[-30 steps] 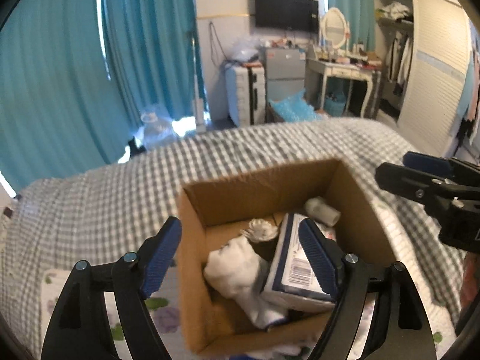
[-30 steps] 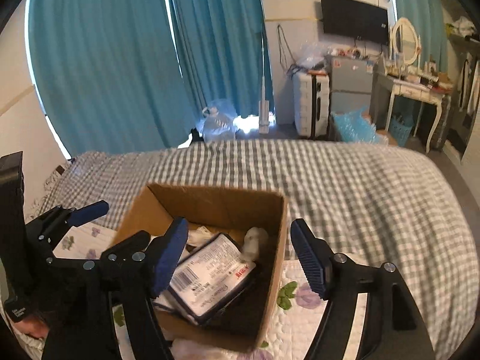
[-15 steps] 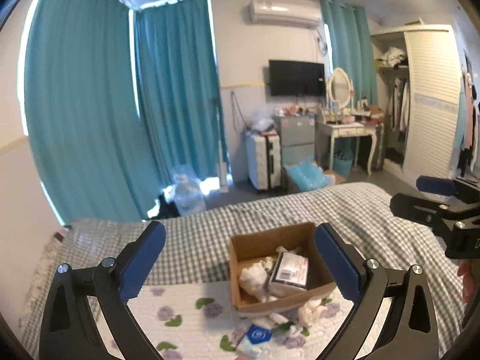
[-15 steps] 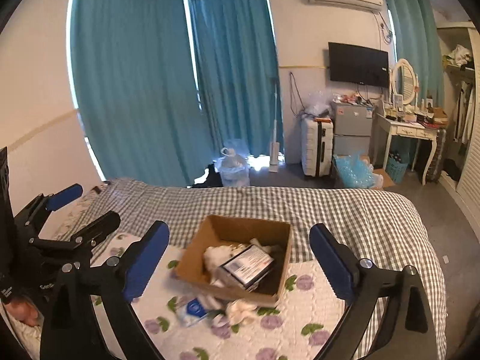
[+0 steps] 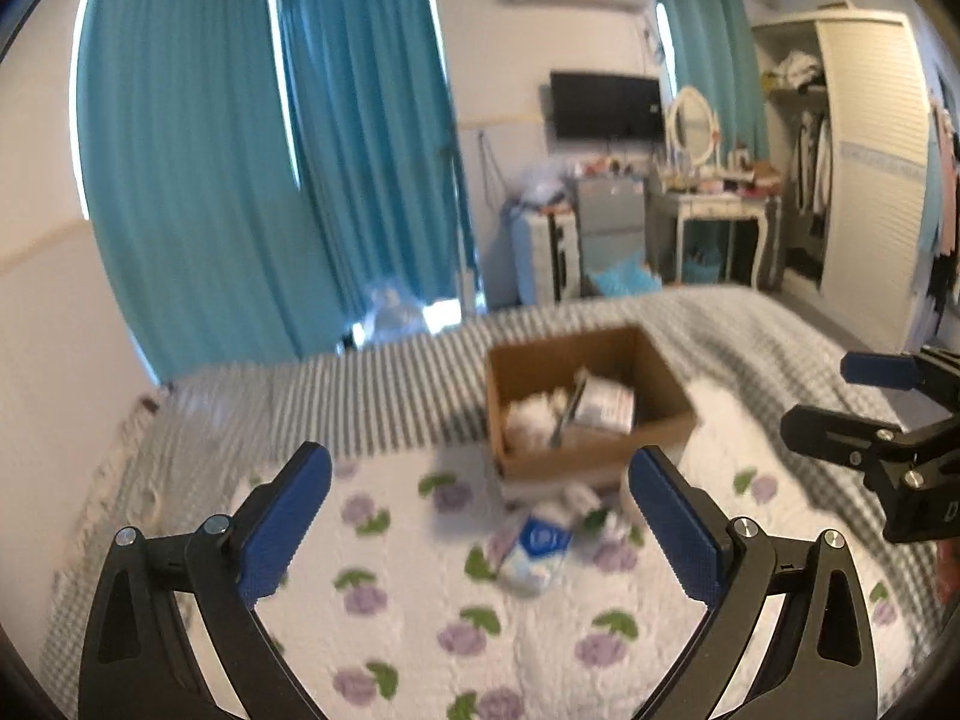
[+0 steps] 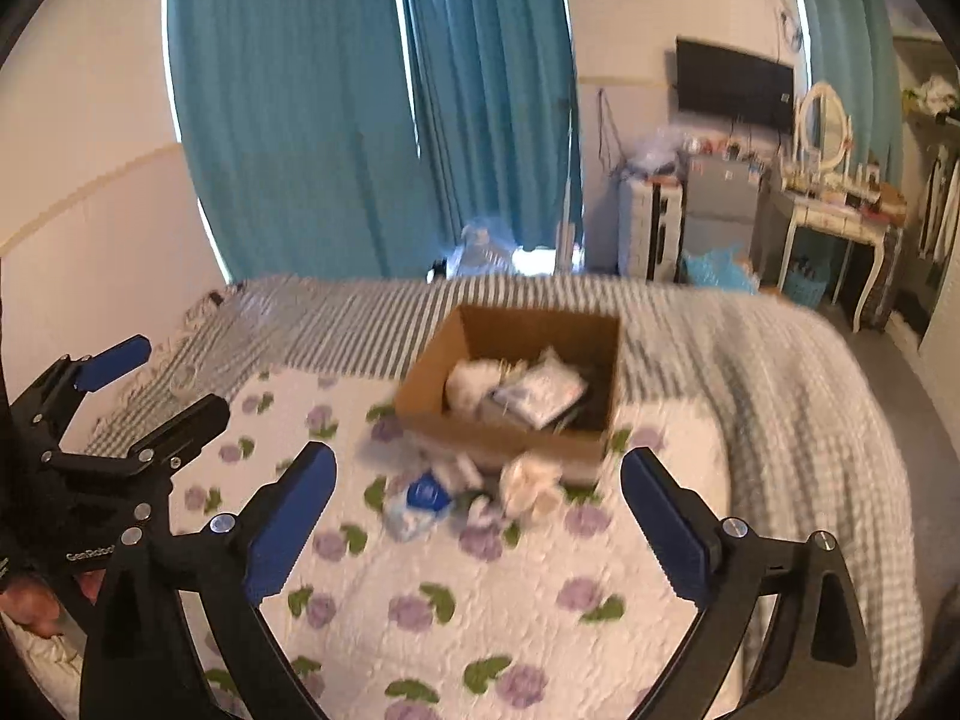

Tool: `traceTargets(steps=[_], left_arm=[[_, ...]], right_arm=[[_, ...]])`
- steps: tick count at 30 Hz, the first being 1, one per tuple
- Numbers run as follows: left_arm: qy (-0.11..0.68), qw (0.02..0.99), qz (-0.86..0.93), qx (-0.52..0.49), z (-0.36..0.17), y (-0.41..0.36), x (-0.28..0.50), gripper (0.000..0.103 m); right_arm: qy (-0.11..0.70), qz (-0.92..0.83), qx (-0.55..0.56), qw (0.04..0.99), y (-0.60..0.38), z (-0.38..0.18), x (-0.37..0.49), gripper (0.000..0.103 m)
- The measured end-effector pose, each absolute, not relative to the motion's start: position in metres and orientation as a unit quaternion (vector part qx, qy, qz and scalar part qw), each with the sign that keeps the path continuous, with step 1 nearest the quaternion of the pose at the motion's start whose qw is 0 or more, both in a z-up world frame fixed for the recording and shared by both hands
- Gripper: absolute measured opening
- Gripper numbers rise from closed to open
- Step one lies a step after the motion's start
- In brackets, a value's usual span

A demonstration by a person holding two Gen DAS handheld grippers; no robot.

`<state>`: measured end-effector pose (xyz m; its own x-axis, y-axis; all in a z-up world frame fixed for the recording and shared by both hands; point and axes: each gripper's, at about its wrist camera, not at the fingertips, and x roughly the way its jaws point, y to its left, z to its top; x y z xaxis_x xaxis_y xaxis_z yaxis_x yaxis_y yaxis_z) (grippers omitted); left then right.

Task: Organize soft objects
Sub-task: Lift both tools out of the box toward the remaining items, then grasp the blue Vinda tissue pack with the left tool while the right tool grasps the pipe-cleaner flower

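A brown cardboard box [image 5: 660, 414] [image 6: 432, 372] sits on the bed and holds a white soft bundle [image 5: 531, 414] [image 6: 468, 384] and a flat white packet [image 5: 606, 408] [image 6: 540, 387]. In front of the box lie a blue-and-white tissue pack [image 5: 534, 546] [image 6: 420, 501] and a pale crumpled soft item [image 6: 528, 483]. My left gripper [image 5: 480, 525] is open and empty, well back from the box. My right gripper [image 6: 477, 525] is also open and empty, equally far back. Each gripper shows at the edge of the other's view. Both views are blurred.
The box stands on a white quilt with purple flowers [image 5: 420, 600] [image 6: 480, 600] spread over a grey checked bedcover [image 5: 780, 336] [image 6: 780, 372]. Teal curtains, a wall television, a dressing table and a wardrobe [image 5: 864, 168] stand beyond the bed.
Both grippers have pulled back and up from the box, which now looks small and far. Their jaws have opened wider. The packet stays in the box.
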<state>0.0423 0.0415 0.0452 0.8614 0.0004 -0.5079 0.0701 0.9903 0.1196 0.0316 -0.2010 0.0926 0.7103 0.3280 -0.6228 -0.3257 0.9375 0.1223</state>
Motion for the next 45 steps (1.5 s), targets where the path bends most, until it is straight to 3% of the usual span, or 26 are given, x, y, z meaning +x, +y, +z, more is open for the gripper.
traceTargets(steps=[6,10,12,20,26,33,37,38,42,45], left_arm=[[0.313,0.948,-0.015,0.050,-0.020,0.049,0.056,0.102],[0.343,0.939,-0.012,0.031,-0.058,0.057,0.071,0.100],[0.358,0.933,-0.007,0.028,-0.076,0.062,0.082,0.100],[0.403,0.915,-0.005,-0.001,-0.133,0.085,0.123,0.100],[0.415,0.909,-0.024,0.016,-0.158,0.075,0.138,0.100],[0.419,0.904,-0.064,0.053,-0.173,0.040,0.148,0.099],[0.423,0.900,-0.081,0.063,-0.178,0.024,0.155,0.099],[0.424,0.899,-0.081,0.070,-0.180,0.020,0.156,0.098],[0.449,0.886,-0.093,0.074,-0.189,0.012,0.164,0.066],[0.456,0.883,-0.101,0.051,-0.187,0.017,0.163,0.061]], right_arm=[[0.382,0.189,-0.040,0.904,-0.172,0.026,0.044,0.096],[0.424,0.201,-0.049,0.881,-0.156,-0.023,0.064,0.079],[0.441,0.203,-0.045,0.873,-0.151,-0.045,0.076,0.077],[0.480,0.192,-0.029,0.856,-0.133,-0.111,0.133,0.054],[0.483,0.166,0.001,0.859,-0.133,-0.136,0.168,0.052],[0.482,0.164,0.035,0.860,-0.154,-0.145,0.184,0.036],[0.470,0.170,0.024,0.866,-0.155,-0.138,0.176,0.034],[0.470,0.172,0.030,0.865,-0.156,-0.136,0.175,0.033],[0.467,0.177,0.049,0.865,-0.163,-0.129,0.171,0.033],[0.466,0.178,0.050,0.865,-0.167,-0.123,0.167,0.033]])
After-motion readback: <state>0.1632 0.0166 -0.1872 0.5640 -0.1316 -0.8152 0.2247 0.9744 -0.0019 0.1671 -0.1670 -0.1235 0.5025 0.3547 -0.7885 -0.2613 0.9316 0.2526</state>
